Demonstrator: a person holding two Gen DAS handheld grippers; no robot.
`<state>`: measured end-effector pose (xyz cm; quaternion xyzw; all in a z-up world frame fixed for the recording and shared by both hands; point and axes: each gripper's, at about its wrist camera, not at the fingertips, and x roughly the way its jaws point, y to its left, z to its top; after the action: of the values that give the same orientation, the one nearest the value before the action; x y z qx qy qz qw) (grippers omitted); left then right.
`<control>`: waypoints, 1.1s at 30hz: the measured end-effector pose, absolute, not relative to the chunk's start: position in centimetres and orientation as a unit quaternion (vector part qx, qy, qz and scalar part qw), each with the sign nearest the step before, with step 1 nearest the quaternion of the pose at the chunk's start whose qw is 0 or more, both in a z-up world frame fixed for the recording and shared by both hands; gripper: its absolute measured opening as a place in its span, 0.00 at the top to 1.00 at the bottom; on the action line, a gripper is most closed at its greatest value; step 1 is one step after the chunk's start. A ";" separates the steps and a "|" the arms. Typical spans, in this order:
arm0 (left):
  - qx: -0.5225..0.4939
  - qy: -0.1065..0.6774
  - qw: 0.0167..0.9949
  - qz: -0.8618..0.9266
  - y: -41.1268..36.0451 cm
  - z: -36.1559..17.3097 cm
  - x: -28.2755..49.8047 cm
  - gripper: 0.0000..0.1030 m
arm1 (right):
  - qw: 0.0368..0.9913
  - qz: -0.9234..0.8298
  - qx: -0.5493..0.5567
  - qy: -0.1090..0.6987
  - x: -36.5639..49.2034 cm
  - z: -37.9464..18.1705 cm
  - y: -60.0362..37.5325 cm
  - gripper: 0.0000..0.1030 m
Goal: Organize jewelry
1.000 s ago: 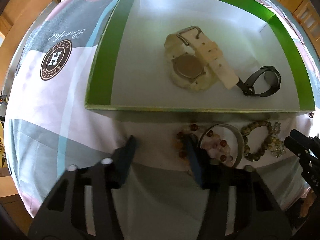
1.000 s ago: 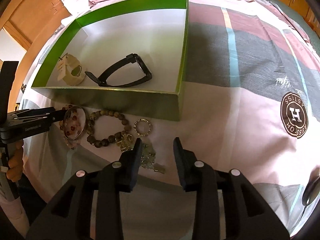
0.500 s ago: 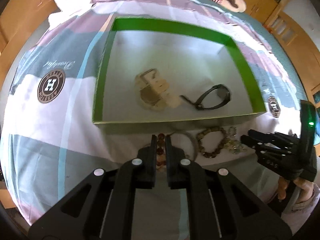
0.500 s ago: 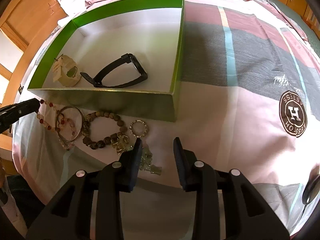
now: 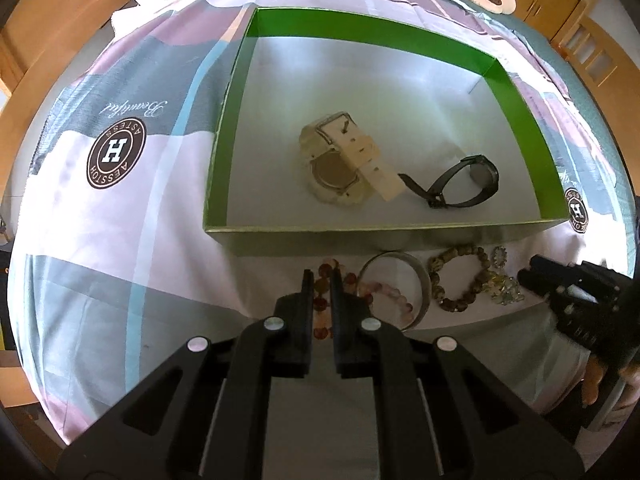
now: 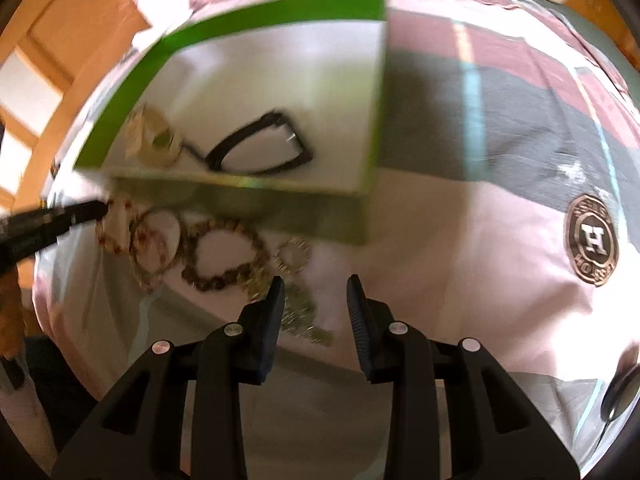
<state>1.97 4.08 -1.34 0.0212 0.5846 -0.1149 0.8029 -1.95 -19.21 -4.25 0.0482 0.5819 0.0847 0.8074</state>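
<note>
Jaws of my left gripper [image 5: 322, 276] are clenched on the red bead bracelet [image 5: 320, 300]; the box [image 5: 224, 152] lies straight ahead. Right gripper [image 6: 316, 284] gapes, empty.

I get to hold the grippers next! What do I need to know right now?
Left gripper: shut on the red bead bracelet, just in front of the green box.
Right gripper: open and holding nothing, above the clear crystal piece.
Done: the cream watch and black watch lie in the box.
Left on the bedspread: the bangle, pink bead bracelet, brown bead bracelet and small ring.
</note>
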 end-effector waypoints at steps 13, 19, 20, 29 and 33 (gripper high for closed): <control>0.017 0.545 0.825 -0.146 3.9 1.2 1.2 0.92 | 0.830 0.151 0.042 0.535 -2.8 -1.5 -17.1 0.88; -0.012 0.465 0.851 -0.244 3.5 5.8 -0.8 0.92 | 0.855 0.225 0.117 0.451 -4.0 2.8 -18.4 0.88; -0.020 0.447 0.856 -0.260 3.6 6.7 -1.2 0.92 | 0.863 0.233 0.129 0.430 -4.3 3.6 -18.5 0.88; -0.008 0.396 0.900 -0.182 3.4 7.7 -0.1 0.92 | 0.938 0.086 0.057 0.331 -4.1 6.1 -19.4 0.88; -0.014 0.405 0.902 -0.146 3.6 6.8 1.5 0.92 | 0.941 0.082 0.063 0.321 -3.2 5.3 -19.6 0.88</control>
<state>1.54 3.65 6.78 -0.0139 0.4050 -0.1460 0.9025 -3.24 -19.64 5.33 0.0628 0.3211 0.0825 0.9414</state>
